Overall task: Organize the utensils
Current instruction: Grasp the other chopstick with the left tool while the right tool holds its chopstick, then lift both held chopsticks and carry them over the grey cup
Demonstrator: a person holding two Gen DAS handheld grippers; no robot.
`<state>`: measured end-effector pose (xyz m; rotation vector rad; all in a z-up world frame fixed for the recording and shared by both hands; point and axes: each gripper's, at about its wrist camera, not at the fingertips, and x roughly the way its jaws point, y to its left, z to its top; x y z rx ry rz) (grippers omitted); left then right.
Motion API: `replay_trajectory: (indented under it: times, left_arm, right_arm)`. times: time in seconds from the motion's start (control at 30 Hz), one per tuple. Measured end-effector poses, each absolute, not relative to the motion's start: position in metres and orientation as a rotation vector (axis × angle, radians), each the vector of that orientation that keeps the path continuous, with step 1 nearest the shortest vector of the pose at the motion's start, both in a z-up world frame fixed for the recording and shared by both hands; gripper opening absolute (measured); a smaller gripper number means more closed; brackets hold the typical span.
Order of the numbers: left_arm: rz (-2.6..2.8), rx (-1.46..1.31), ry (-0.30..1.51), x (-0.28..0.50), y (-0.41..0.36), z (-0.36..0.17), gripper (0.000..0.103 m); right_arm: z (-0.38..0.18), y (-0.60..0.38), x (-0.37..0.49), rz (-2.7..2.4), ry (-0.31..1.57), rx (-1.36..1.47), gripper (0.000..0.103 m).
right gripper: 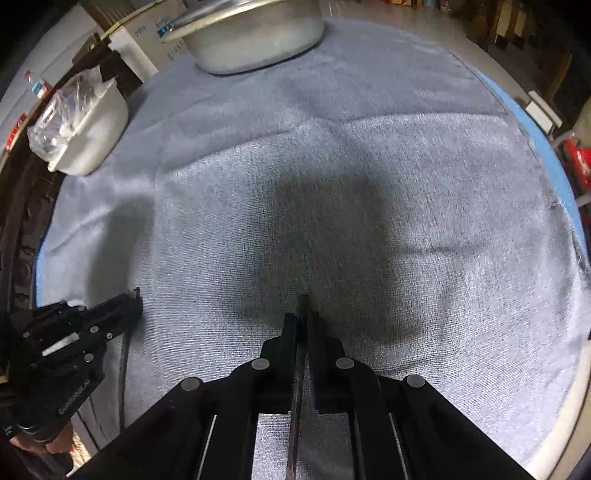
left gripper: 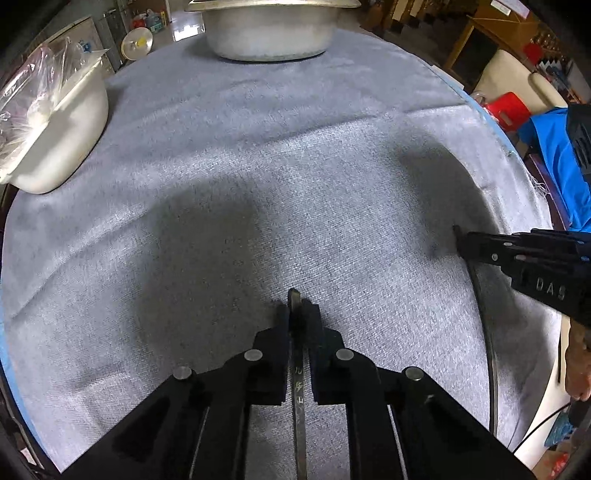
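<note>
Utensils: two | left gripper [left gripper: 300, 308] jaws clamp utensil [left gripper: 297, 391] | right gripper [right gripper: 300, 320] jaws clamp another [right gripper: 297, 398] | bowls: two

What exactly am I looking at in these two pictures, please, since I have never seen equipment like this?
These are no robot arms: a person holds a handheld two-finger clamp in each hand, and a wide-angle camera on each clamp looks along its fingers. One picture is from the left clamp, the other from the right, so each also shows the other at its edge.

The left gripper is shut on a thin metal utensil handle. The right gripper is shut on a similar slim metal utensil; which kind of utensil either is cannot be told.

Below lies a grey cloth over a table. At its far edge stands a metal basin, and to the left a white tub holding clear plastic bags.
</note>
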<state>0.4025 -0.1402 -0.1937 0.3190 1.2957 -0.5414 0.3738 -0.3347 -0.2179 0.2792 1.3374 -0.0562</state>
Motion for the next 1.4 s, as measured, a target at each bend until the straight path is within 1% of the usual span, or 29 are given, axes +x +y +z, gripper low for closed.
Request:
replay_trajectory:
  times: [0.13,0.17,0.23,0.37,0.5,0.67,0.8,1.13,1.4]
  left_arm:
    - [-0.524,0.339,1.299,0.399,-0.145,-0.195,0.010]
    - [-0.518,0.337,1.300,0.400,-0.144,-0.195,0.010]
    - [-0.511,0.342,1.295,0.400,-0.143,-0.195,0.005]
    - [-0.495,0.317,1.277,0.395,-0.131,-0.192,0.005]
    - [-0.471,0.244,1.200,0.385,-0.100,-0.168,0.005]
    - [-0.438,0.109,1.045,0.368,-0.047,-0.118,0.005]
    - [-0.388,0.011,0.907,0.336,-0.009,-0.074,0.005]
    - [-0.303,-0.113,0.684,0.247,0.036,-0.030,0.005]
    - [-0.276,-0.132,0.564,0.183,0.041,-0.005,0.005]
  right_arm:
    - [-0.217,-0.316,0.377,-0.065,1.321,0.150,0.009]
    - [-0.217,-0.313,0.377,-0.065,1.318,0.132,0.007]
    - [-0.216,-0.308,0.376,-0.061,1.305,0.105,0.007]
    - [-0.212,-0.317,0.360,-0.040,1.234,0.210,0.006]
    - [-0.187,-0.326,0.335,-0.019,1.104,0.254,0.006]
    - [-0.139,-0.345,0.297,0.012,0.908,0.326,0.006]
    - [-0.106,-0.346,0.256,0.017,0.774,0.346,0.006]
    - [-0.061,-0.318,0.151,-0.047,0.511,0.318,0.006]
    - [-0.026,-0.308,0.087,-0.067,0.380,0.310,0.006]
